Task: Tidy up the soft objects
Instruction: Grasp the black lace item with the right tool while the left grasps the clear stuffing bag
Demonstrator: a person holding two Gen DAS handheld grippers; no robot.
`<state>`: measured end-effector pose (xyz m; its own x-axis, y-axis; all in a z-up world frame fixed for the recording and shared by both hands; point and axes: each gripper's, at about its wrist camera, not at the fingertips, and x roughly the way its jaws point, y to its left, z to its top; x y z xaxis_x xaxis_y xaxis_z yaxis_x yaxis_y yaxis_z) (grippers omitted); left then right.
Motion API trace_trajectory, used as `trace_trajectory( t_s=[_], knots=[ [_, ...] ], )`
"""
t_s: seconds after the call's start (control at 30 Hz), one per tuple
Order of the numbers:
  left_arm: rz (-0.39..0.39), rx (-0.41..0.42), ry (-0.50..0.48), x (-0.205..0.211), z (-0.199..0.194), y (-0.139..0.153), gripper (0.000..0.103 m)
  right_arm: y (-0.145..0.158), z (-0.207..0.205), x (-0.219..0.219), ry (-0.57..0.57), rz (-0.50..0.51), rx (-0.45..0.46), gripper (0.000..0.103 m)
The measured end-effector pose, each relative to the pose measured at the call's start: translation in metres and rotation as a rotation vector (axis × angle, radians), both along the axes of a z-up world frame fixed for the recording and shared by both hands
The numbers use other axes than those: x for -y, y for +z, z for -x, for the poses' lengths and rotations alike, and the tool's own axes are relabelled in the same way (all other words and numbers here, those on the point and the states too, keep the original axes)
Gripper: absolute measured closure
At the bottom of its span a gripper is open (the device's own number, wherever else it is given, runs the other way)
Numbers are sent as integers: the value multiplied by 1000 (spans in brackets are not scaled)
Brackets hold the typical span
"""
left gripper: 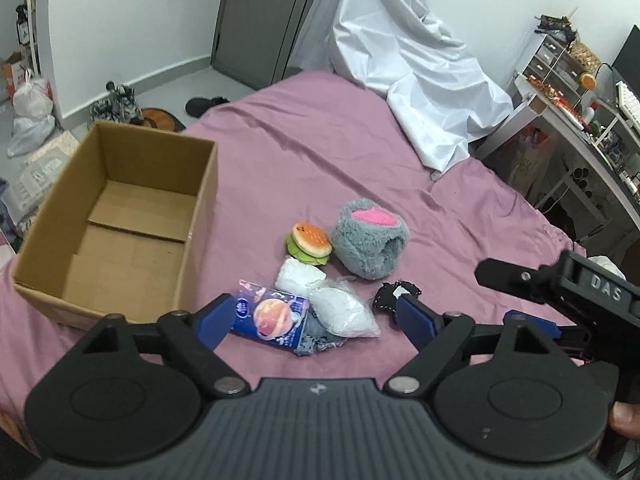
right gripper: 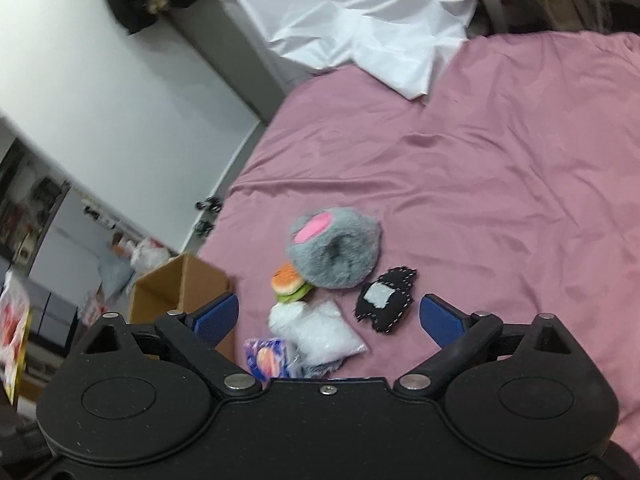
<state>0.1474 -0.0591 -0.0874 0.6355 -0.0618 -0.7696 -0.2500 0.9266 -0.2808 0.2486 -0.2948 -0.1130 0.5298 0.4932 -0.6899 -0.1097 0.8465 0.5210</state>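
Note:
On the pink bed sheet lies a small heap of soft things: a burger toy, a grey fluffy plush with a pink patch, a white filled plastic bag, a blue packet and a black stitched felt piece. An empty cardboard box stands to their left. My left gripper hovers open over the packet and bag. My right gripper is open above the bag and felt piece.
A crumpled white sheet covers the far end of the bed. A cluttered desk stands along the right side. Bags and shoes lie on the floor to the left. The right gripper's black body sits close to my left one.

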Motion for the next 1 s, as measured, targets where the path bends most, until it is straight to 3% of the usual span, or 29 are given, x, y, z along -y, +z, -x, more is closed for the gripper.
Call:
trace_trajectory(
  t_s=[0.2,0.5,0.9,1.0],
  knots=[
    [39,-29,7,1,-22,-20,29,-24,-19,-7,-50,-1,-65,5],
    [68,-70,1,8,-53,-49,33,-57,-38,-18,-66,8,-141,19],
    [119,-131,-12,12,-76,-87,33,-91,-55,-21,-118,-20,-247,19],
    [135,-145,-11,12,-80,-94,43,-94,-56,-22,-127,-24,-251,19]
  ],
)
